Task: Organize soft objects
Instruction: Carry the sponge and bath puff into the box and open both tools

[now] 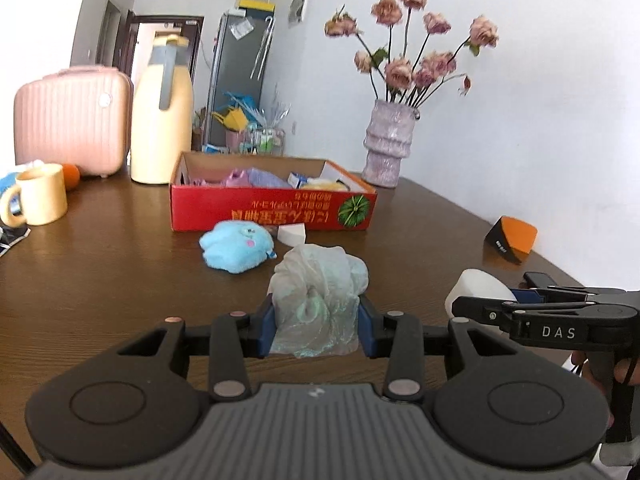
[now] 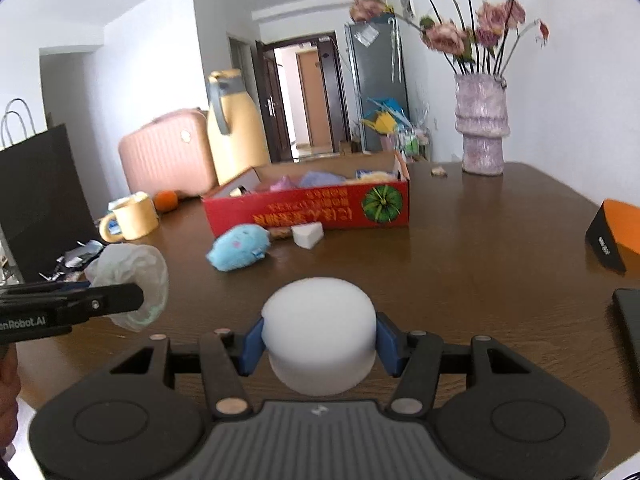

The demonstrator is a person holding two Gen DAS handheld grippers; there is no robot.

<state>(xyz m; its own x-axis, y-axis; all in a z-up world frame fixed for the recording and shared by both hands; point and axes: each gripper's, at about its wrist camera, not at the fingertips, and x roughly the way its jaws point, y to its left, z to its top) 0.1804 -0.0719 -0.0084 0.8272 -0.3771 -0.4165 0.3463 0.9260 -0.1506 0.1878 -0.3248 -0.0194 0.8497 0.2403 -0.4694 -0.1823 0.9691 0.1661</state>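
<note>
The left gripper (image 1: 317,326) clamped a crumpled plastic bag (image 1: 318,280) bulging forward past its fingertips; the right gripper (image 2: 320,338) squeezed a round white sponge (image 2: 320,332), flat face forward.

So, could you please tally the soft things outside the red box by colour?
White: 2, round sponge in the right hand-held gripper, wedge sponge on the table
Blue: 1, plush toy
Pale translucent: 1, crumpled bag in the left hand-held gripper
Total: 4
</note>
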